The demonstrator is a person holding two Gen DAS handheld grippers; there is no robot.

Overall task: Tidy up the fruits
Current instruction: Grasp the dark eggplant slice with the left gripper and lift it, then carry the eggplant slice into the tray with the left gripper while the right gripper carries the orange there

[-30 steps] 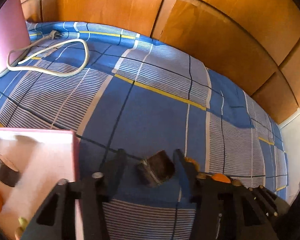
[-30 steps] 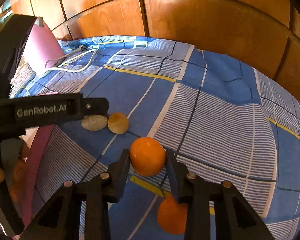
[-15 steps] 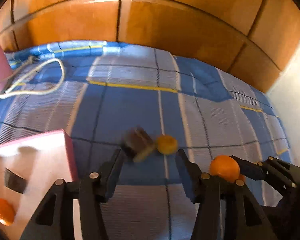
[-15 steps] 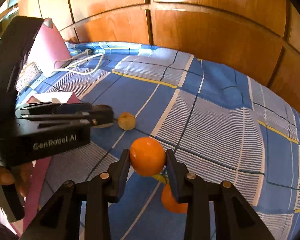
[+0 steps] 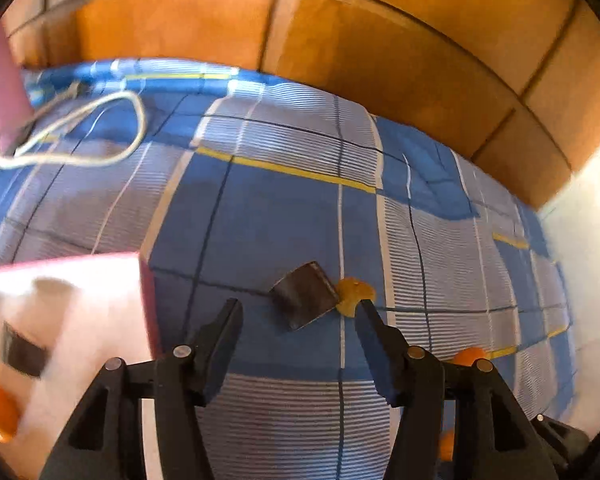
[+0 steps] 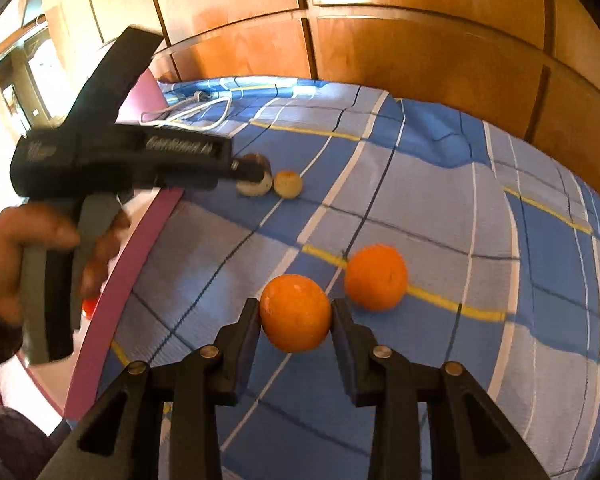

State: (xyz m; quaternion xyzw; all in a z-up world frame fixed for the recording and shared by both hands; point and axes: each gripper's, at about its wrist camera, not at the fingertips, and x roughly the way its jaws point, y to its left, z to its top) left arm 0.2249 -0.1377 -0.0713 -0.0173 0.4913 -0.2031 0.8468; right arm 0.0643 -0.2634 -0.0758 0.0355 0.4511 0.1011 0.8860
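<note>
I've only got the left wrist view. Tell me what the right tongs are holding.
Observer: The right tongs are shut on an orange.
Operator: Report any other orange near it.
Observer: A second orange lies on the bedspread, just beyond the held one and to its right, apart from it.
Operator: Say what is behind my left tongs.
Observer: A bare hand grips the grey handle of the left tongs.

Checked bed (image 6: pixel 480 216), loose orange (image 6: pixel 376 277)
</note>
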